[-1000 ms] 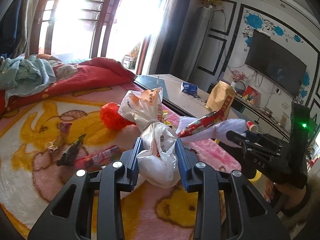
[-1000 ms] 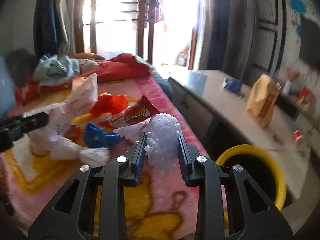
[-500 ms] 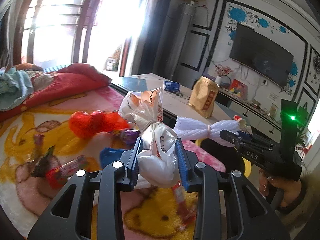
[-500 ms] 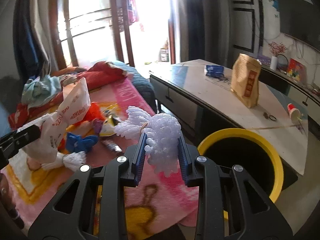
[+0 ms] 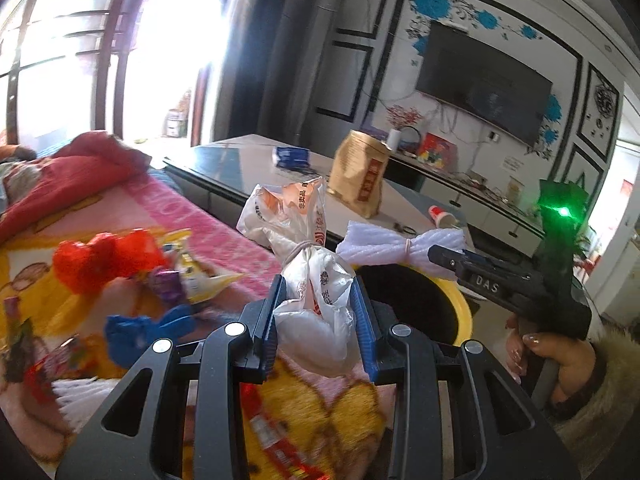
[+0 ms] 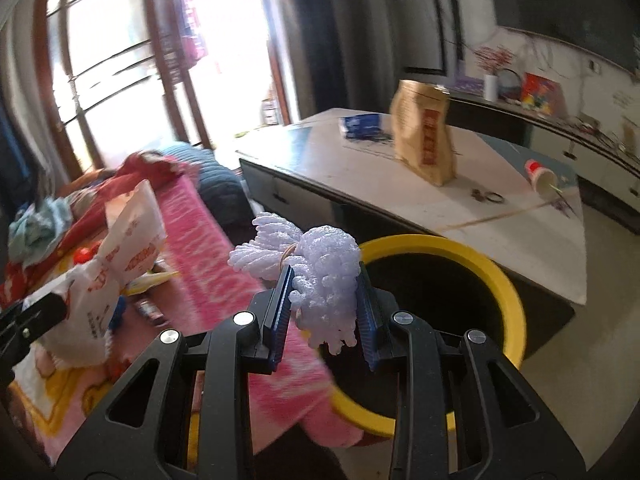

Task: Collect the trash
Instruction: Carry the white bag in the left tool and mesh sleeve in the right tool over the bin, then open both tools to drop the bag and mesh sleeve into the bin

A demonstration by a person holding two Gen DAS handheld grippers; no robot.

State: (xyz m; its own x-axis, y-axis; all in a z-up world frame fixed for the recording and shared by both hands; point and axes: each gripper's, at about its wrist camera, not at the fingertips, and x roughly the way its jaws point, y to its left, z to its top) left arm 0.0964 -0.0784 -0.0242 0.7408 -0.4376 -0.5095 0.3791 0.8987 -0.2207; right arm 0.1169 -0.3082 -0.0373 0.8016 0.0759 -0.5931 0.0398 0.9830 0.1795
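My left gripper (image 5: 318, 304) is shut on a tied white plastic bag (image 5: 308, 280) with orange print, held above the bed's edge. My right gripper (image 6: 324, 300) is shut on a white foam net wad (image 6: 320, 268) bound with a rubber band, just over the near rim of the yellow bin (image 6: 496, 272). In the left wrist view the right gripper (image 5: 444, 254) holds the foam net (image 5: 384, 242) above the yellow bin (image 5: 460, 300), a hand on its grip. The left gripper's bag (image 6: 108, 256) shows at the left of the right wrist view.
Loose wrappers, a red net (image 5: 104, 256) and a blue scrap (image 5: 136, 328) lie on the pink cartoon blanket (image 5: 192, 216). A low table (image 6: 400, 184) behind the bin carries a brown paper bag (image 6: 424, 136), a blue packet and a cup. A TV hangs on the far wall.
Both grippers have swung right from over the blanket toward the yellow bin, each keeping its load. The bin now fills more of both views.
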